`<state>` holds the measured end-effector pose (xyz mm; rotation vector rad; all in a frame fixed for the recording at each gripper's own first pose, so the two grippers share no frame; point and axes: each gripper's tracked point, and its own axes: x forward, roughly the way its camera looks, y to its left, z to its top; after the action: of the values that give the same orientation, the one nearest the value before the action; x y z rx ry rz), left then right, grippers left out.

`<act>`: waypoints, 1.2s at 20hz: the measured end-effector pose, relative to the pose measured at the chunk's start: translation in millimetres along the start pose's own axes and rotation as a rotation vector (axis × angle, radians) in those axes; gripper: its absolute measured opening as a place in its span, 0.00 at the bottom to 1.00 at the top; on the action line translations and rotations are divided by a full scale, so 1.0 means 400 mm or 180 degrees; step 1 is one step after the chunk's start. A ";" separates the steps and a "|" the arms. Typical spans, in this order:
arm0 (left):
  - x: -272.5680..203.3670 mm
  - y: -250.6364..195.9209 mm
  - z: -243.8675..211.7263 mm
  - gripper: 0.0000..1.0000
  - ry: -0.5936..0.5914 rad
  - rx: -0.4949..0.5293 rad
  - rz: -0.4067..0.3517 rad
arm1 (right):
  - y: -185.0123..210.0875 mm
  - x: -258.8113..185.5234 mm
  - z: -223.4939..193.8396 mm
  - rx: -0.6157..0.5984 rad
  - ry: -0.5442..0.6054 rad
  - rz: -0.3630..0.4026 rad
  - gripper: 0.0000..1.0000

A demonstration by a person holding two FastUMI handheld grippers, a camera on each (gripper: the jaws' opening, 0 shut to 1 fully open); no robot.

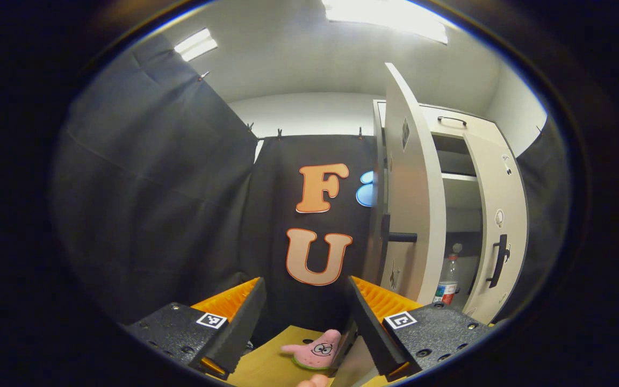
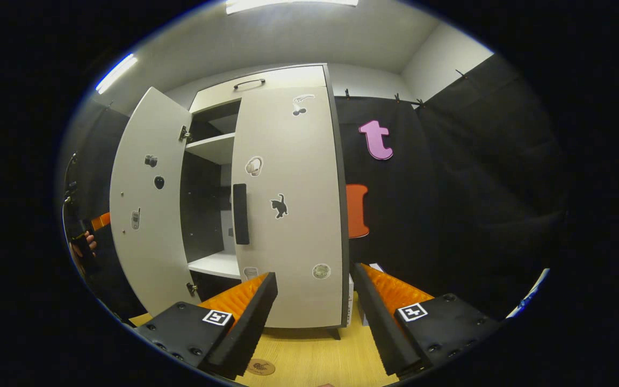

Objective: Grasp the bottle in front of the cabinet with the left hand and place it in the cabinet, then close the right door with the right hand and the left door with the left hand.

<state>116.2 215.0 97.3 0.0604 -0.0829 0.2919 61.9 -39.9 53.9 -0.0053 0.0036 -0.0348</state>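
Here, in the left gripper view, the left gripper stands with its fingers wide apart and nothing between them. Just beyond the fingertips, low between them, a pink starfish plush toy lies on the pale wooden worktop, closer to the right-hand finger. Farther off, ahead and to the right of the right-hand finger, stands the white cabinet. Its left door is swung out edge-on toward the camera, with a dark bar handle, and its right door is nearly shut. In the gap between the two doors the bottle stands upright on the cabinet's lower shelf, long axis vertical, cap up, a coloured label round its lower body. Behind hangs the black booth cloth, and ceiling lights glare overhead.

In the right gripper view, the right gripper is likewise spread wide and empty, over the same worktop. Past the fingertips rises the cabinet, the right door closed and stuck with small stickers, the left door open well to the left of the fingers. Beyond that door's edge a hand shows.
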 end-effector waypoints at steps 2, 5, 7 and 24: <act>-0.005 -0.012 0.002 0.92 0.0032 -0.0014 -0.0090 | -0.038 0.004 0.001 0.0018 -0.0032 -0.0036 0.89; -0.012 -0.059 0.002 0.86 0.0070 -0.0054 -0.0290 | -0.050 -0.004 0.005 0.0021 -0.0058 -0.0069 0.89; -0.025 -0.108 0.000 0.87 0.0092 -0.0063 -0.0429 | -0.051 -0.008 0.003 0.0028 -0.0057 -0.0074 0.89; -0.006 -0.440 -0.072 0.94 0.0326 -0.0372 -0.1220 | -0.110 -0.084 0.000 0.0095 -0.0016 -0.0361 0.96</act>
<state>167.0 47.9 60.1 -0.0548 0.0144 -0.0933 26.9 -82.7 54.3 0.0243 -0.0024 -0.1484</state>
